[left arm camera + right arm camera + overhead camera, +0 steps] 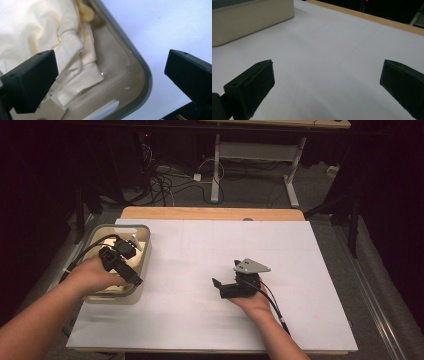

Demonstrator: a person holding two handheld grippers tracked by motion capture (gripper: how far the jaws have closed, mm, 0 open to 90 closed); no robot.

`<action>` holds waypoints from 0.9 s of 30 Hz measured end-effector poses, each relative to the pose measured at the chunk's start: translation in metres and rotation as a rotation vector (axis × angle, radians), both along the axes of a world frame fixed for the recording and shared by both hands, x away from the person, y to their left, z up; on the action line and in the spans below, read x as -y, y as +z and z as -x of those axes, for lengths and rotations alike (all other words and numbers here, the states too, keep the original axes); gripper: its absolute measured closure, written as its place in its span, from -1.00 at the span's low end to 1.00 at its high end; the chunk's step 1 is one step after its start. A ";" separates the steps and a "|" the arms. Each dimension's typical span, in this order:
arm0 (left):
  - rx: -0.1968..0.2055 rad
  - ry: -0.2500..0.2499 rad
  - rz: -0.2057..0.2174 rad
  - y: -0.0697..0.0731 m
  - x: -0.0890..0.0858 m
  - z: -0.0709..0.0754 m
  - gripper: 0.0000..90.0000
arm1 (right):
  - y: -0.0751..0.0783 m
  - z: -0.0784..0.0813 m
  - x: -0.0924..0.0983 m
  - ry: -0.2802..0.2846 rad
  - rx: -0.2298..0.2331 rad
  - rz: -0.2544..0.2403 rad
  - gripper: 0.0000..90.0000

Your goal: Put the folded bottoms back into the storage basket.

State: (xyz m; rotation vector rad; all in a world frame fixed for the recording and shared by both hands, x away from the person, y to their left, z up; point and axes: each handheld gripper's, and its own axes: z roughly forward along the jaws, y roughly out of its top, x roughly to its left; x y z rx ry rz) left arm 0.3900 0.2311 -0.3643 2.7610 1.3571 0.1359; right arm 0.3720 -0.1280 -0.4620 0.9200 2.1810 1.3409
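Across the wooden table (210,213) lies a big white sheet (210,270) that covers nearly all of the top, with only a strip of wood showing along the far edge. At the sheet's left edge sits your plastic bin (144,251), cream-walled with a grey rim and rounded corners. Inside it is a cream knitted garment (37,32), bunched up against the bin's walls; a ribbed cuff or hem (82,80) lies against the bare bottom near one corner.

Your left gripper (127,262) is over the bin, held in your left hand (92,277), tilted down into the opening. Seen from the left gripper view, its jaws stand wide apart with nothing between them: one jaw is over the garment, the other is out past the rim above the white sheet, so the bin's corner wall sits in the gap. I cannot tell whether either jaw touches the cloth.

Your right gripper (220,287) rests low over the sheet near the middle of the table, well apart from the bin, with your right hand (257,302) behind it and its grey three-cornered plate (251,266) on top. Its jaws are also spread wide and empty, pointing left toward the bin, whose side wall shows at the top left of the right gripper view. A black cable (274,307) trails back along your right wrist.
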 end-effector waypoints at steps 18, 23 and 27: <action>-0.010 -0.121 -0.005 0.005 0.077 -0.005 -1.00 | -0.003 0.042 0.091 -0.099 0.027 0.004 -0.99; -0.024 -0.153 0.006 -0.003 0.094 -0.007 -1.00 | -0.001 0.054 0.106 -0.118 0.045 0.002 -0.99; -0.041 -0.189 0.003 -0.012 0.106 -0.007 -1.00 | -0.001 0.062 0.115 -0.131 0.058 -0.024 -0.99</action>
